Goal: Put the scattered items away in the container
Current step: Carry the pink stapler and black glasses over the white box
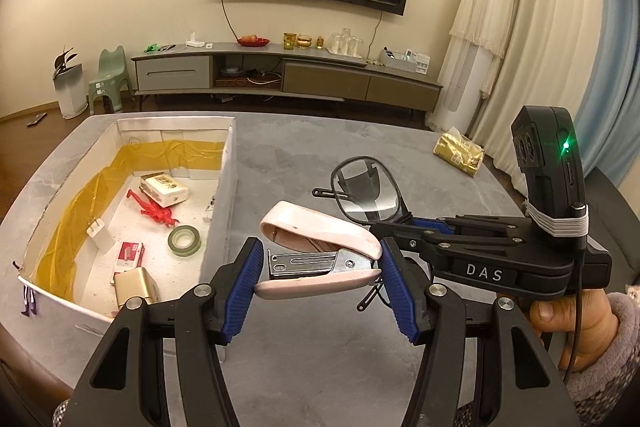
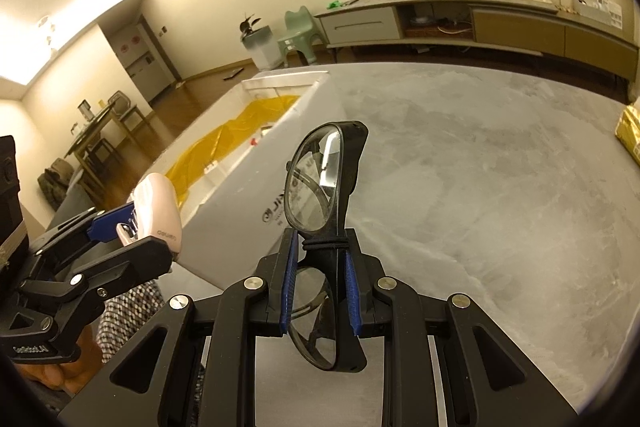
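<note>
The left claw (image 1: 320, 269) is clamped on a pink stapler (image 1: 320, 235), its blue pads (image 1: 244, 269) pressing the stapler's two ends; the stapler hangs open, metal magazine showing, above the grey bench (image 1: 320, 367) just right of the box (image 1: 224, 195). In the right wrist view the stapler's (image 2: 158, 215) pink side carries a small word that looks like "deli", though it is too small to be sure.

The right claw (image 2: 320, 279) is clamped on black glasses (image 2: 320, 183), held upright at the folded temples, one lens above the pads (image 2: 290, 283) and one below. They are off the bench, near the box's outer wall (image 2: 256, 195). That wall bears dark printed letters, seen through the lens and not legible. From the left wrist view the right claw's (image 1: 384, 227) body reads "DAS" in white, with a green light lit on the black unit strapped on top; a hand (image 1: 568, 315) in a fuzzy sleeve grips its handle. The left claw's (image 2: 128, 227) body in the right wrist view carries small white lettering near the bottom left, too blurred to read fully.

Inside the box lie a red toy figure (image 1: 154, 211), a green tape roll (image 1: 185, 241), a cream carton (image 1: 164, 190), a red-and-white pack (image 1: 130, 257), a gold case (image 1: 136, 289) and a white plug (image 1: 98, 233). Yellow film lines its walls. A gold packet (image 1: 459, 151) sits at the bench's far right, well apart from the box.
</note>
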Available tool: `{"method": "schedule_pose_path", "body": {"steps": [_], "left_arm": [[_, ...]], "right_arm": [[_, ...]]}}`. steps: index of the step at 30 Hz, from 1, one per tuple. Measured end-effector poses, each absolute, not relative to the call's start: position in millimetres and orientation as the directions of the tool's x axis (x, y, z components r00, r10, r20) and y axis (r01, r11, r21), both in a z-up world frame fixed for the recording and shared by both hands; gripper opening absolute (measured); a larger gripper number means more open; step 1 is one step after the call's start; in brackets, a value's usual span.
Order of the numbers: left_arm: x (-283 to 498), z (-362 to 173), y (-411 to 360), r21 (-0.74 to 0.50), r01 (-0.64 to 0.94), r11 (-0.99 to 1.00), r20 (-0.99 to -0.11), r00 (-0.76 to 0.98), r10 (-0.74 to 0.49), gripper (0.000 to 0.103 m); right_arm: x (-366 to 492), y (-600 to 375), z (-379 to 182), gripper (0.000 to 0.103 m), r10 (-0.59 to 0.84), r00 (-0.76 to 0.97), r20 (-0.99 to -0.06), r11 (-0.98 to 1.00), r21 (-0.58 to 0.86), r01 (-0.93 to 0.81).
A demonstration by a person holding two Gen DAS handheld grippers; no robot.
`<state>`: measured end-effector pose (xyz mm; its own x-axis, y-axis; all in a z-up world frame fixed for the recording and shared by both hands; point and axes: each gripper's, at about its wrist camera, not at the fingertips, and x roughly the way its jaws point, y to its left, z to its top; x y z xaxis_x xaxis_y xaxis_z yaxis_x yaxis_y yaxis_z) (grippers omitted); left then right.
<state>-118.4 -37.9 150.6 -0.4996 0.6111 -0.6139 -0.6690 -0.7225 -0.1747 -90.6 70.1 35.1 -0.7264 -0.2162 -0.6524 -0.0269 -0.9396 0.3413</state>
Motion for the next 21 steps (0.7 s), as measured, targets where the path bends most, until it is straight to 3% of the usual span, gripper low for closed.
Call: {"method": "schedule_pose_path", "body": {"steps": [21], "left_arm": [[-143.3,163.6,-91.2,-0.266,-0.632,-0.728,-0.553,-0.519,0.652,0.060]], "right_arm": [[-112.7,17.5,67.0,0.022,-0.204,-0.733,-0.649,-0.962,0.272,0.026]]}}
